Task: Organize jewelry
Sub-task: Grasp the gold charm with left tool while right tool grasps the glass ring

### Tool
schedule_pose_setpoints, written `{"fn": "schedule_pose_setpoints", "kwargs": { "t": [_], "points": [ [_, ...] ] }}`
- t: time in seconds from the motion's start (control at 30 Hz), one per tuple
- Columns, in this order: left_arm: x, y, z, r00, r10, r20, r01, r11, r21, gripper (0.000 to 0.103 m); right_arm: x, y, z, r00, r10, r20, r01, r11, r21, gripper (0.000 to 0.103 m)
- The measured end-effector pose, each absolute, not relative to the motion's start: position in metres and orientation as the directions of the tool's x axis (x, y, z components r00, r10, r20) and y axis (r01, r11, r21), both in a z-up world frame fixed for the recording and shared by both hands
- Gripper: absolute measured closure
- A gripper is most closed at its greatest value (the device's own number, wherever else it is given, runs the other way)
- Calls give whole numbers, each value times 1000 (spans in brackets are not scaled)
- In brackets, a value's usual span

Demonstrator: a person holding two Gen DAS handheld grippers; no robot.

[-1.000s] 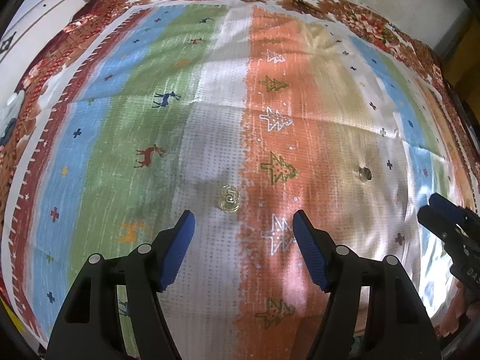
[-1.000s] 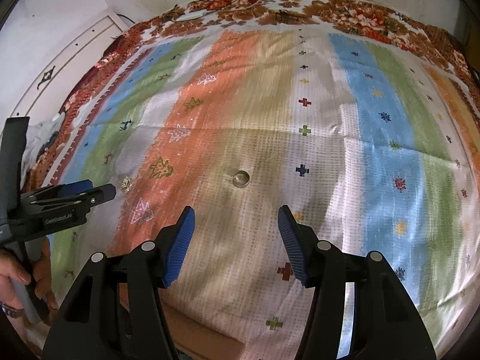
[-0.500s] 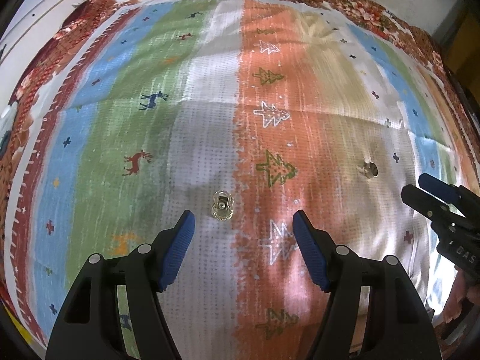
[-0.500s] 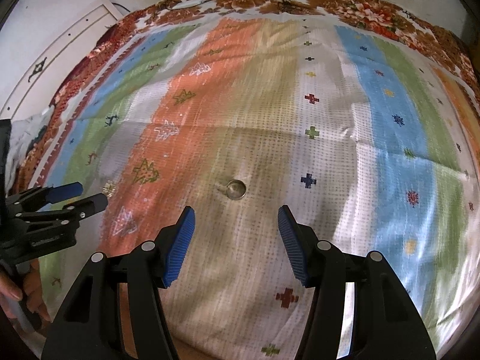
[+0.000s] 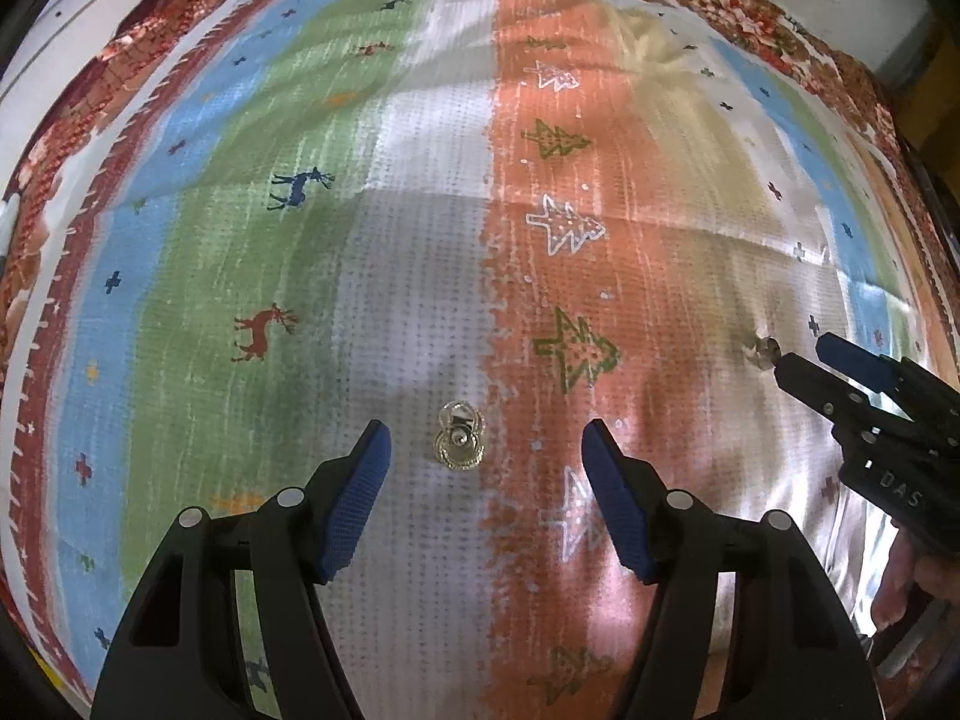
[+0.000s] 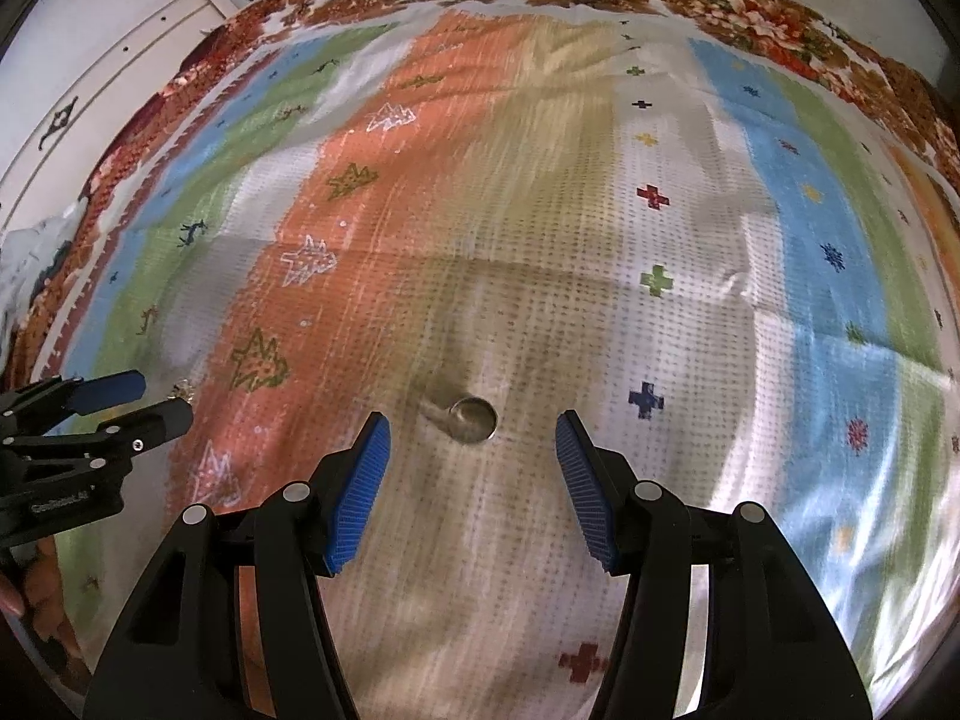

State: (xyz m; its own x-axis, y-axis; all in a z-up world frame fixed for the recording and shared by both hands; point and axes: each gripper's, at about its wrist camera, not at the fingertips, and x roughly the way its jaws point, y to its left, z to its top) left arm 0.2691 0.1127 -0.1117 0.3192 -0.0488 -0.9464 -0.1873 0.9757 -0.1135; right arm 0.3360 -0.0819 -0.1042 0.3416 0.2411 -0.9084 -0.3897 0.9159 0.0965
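A small gold earring lies on the striped bedspread, just ahead of and between the tips of my open left gripper. A round silver ring lies on the cloth just ahead of my open right gripper, between its blue pads. The right gripper shows at the right edge of the left wrist view, with the ring at its tips. The left gripper shows at the left edge of the right wrist view, with the earring beside its tips. Both grippers are empty.
The bedspread has coloured stripes with tree, deer and cross motifs and a floral border at the far edge. A white wall panel stands beyond the bed at the upper left. A hand holds the right gripper.
Both grippers have moved forward and lower toward the cloth. The earring now sits closer between the left tips and the ring closer between the right tips. Neither has closed.
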Motion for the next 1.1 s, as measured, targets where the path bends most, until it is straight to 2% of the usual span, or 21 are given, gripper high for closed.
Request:
{"fn": "schedule_pose_setpoints", "kwargs": {
  "t": [0.13,0.53,0.73,0.8,0.87,0.97,1.03,1.1],
  "points": [
    [272,115,-117,305,-64,-950,-189,974,-126,47,343,-77,-109,334,235,-913,-400,912,89,46],
    [278,118,-128,283,-56,-958,-191,975,-113,55,354,-66,-121,316,214,-924,-430,901,62,46],
    [281,120,-129,277,-44,-960,-185,978,-98,68,355,-65,-126,308,207,-929,-438,897,54,46],
    [281,122,-129,276,-45,-960,-190,977,-100,73,355,-64,-126,305,199,-931,-441,896,48,50],
    [281,123,-129,275,-47,-960,-190,976,-102,79,356,-66,-127,312,179,-933,-432,902,28,64],
    [278,120,-130,274,-44,-961,-174,980,-94,82,358,-74,-128,315,178,-932,-408,912,36,77],
    [279,118,-130,273,-42,-961,-167,982,-90,85,358,-76,-128,316,175,-932,-405,914,34,83],
    [280,116,-131,272,-44,-961,-163,982,-92,86,357,-76,-128,316,176,-932,-408,912,34,83]
  ]
}}
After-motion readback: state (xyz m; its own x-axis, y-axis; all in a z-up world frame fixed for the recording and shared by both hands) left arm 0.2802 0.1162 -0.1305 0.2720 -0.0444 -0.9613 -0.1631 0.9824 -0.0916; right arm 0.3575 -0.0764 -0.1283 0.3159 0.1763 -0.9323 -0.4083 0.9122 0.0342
